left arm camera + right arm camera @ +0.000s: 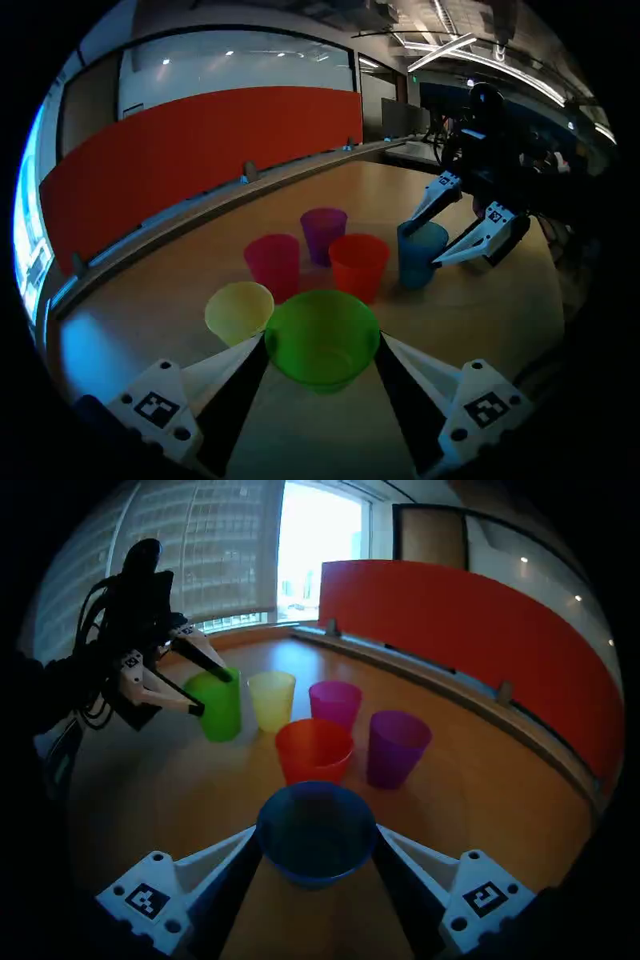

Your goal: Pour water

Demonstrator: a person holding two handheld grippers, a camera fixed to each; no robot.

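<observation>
The right tool [316, 838] grips a blue cup [316, 820]. Beyond stand an orange cup [314, 752], purple cup [395, 750], pink cup [335, 705] and yellow cup [271, 701]; the left tool [211, 693] clasps a green cup [218, 708].

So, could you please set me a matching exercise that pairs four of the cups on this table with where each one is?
Things:
1. green cup
2. blue cup
3. yellow cup
4. orange cup

Places:
A. between the fingers of the right gripper
B. standing free, right beside the green cup
C. between the fingers of the left gripper
D. standing free, the loose cup nearest the blue cup

Pairs: 1-C, 2-A, 3-B, 4-D.
</observation>
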